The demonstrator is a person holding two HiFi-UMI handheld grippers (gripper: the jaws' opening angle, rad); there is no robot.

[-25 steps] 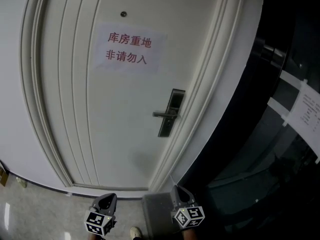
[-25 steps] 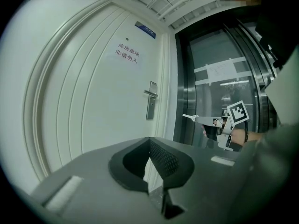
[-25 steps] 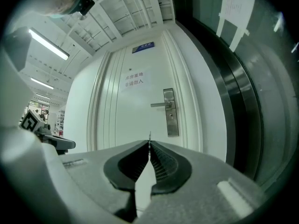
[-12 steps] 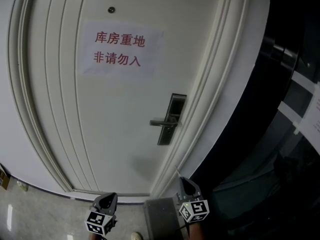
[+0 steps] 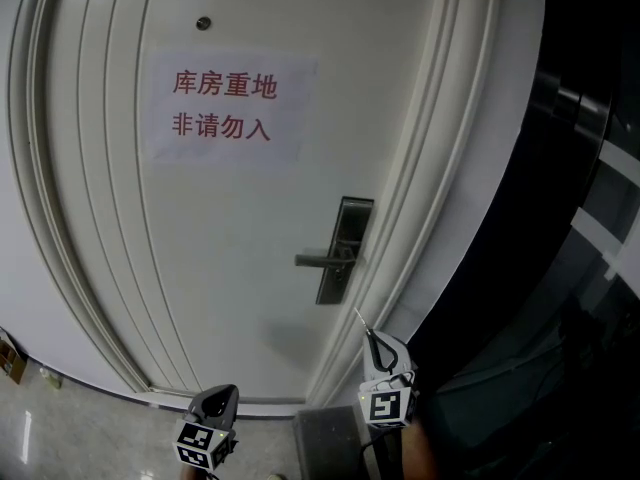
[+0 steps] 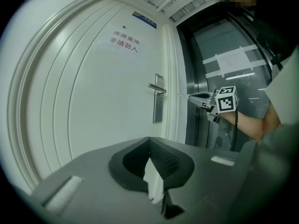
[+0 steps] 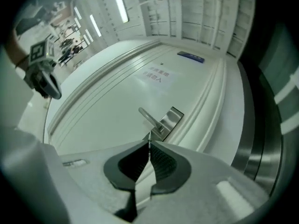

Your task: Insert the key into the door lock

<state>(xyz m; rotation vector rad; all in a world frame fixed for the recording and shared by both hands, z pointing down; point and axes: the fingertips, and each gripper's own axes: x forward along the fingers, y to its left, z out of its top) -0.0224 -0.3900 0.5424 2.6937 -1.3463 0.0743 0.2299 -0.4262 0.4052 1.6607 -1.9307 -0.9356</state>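
Observation:
A white door [image 5: 230,228] carries a grey lock plate [image 5: 345,248] with a lever handle [image 5: 320,260] pointing left. My right gripper [image 5: 372,338] is below and right of the plate, shut on a thin key [image 5: 361,320] whose blade sticks up toward the lock. In the right gripper view the key [image 7: 149,136] points at the lock plate [image 7: 170,120], still apart from it. The left gripper view shows the key [image 6: 182,95] level with the handle [image 6: 157,87]. My left gripper [image 5: 222,393] hangs low at the bottom, shut and holding nothing.
A paper sign [image 5: 225,108] with red characters is stuck on the door under a peephole [image 5: 203,24]. Ribbed door moulding [image 5: 400,268] runs just right of the lock. A dark glass and metal panel [image 5: 580,218] fills the right side. A grey block [image 5: 330,443] lies on the floor.
My right gripper has risen toward the lock plate and rolled, so the key now shows above it. The door has drawn closer. The left gripper stays at the bottom.

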